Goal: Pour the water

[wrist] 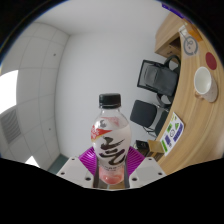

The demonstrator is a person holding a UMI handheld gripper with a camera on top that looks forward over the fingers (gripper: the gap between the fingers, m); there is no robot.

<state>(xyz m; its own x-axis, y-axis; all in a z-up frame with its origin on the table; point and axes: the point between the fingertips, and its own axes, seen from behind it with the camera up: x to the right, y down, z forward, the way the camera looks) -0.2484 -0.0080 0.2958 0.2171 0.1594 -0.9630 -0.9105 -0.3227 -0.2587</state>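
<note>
A clear plastic bottle with a black cap, a white label with black brush lettering and pinkish liquid at its base stands upright between my fingers. My gripper is shut on the bottle, both purple pads pressing its lower sides. The bottle is held up in the air, well above the floor. A white cup stands on the wooden desk beyond the fingers to the right.
A black office chair stands beside the desk, with a second black seat nearer. White walls and a white cabinet lie to the left. A green and white box sits at the desk's near end.
</note>
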